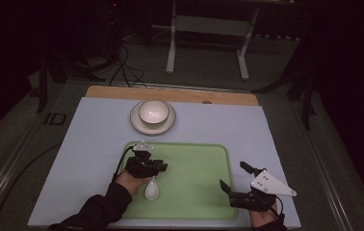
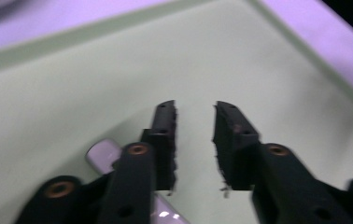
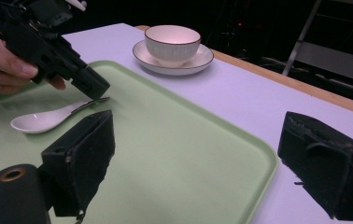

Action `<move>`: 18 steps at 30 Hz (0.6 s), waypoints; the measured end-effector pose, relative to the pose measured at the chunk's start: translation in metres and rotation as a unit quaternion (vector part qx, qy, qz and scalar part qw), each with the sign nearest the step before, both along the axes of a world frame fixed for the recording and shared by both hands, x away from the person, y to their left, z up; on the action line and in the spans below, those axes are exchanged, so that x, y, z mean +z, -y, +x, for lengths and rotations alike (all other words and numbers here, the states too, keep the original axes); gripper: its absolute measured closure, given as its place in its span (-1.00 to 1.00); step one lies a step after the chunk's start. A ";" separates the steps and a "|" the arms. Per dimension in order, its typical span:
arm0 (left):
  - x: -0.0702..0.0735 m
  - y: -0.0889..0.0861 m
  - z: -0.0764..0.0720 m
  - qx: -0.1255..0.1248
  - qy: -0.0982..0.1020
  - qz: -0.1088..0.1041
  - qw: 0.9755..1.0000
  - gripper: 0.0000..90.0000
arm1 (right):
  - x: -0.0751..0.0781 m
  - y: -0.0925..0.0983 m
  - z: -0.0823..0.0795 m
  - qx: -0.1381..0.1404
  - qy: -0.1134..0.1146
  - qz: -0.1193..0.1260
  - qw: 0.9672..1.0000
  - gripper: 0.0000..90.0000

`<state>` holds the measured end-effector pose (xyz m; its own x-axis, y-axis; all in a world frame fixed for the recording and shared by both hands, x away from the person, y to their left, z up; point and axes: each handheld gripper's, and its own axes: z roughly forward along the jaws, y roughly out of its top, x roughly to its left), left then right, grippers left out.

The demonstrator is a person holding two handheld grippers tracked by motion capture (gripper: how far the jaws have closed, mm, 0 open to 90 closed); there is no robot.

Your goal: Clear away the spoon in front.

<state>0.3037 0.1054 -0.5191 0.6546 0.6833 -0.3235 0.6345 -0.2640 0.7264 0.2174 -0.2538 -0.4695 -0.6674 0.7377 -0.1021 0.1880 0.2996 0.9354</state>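
We see the white spoon (image 1: 151, 189) lying on the green tray (image 1: 194, 192), near its left edge, its handle under the left gripper (image 1: 163, 167), whose jaws stand slightly apart and press on nothing. The left hand (image 1: 131, 181) holds that gripper low, pointing right. The right gripper (image 1: 235, 177) rests by the tray's right edge, jaws wide apart. The right gripper view reveals the bowl (image 3: 172, 43) on its saucer (image 3: 202, 58) side-on; the left gripper view shows the spoon's handle (image 2: 102, 154) close up
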 end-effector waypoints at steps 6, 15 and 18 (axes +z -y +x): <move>0.015 -0.004 -0.005 -0.024 0.033 -0.057 0.998 -0.33 | 0.000 0.000 0.000 0.000 0.000 0.001 1.000 -0.76; 0.036 -0.016 -0.013 -0.023 0.102 -0.078 0.992 -0.98 | -0.001 -0.001 0.001 0.000 -0.002 0.000 1.000 -0.76; 0.042 -0.022 -0.014 -0.019 0.112 -0.084 0.990 -1.00 | -0.002 -0.001 0.001 0.000 -0.003 0.000 1.000 -0.76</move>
<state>0.2895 0.1271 -0.4769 0.7464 0.6063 -0.2744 0.4449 -0.1480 0.8832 0.2189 -0.2528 -0.4711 -0.6678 0.7380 -0.0976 0.1939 0.2990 0.9344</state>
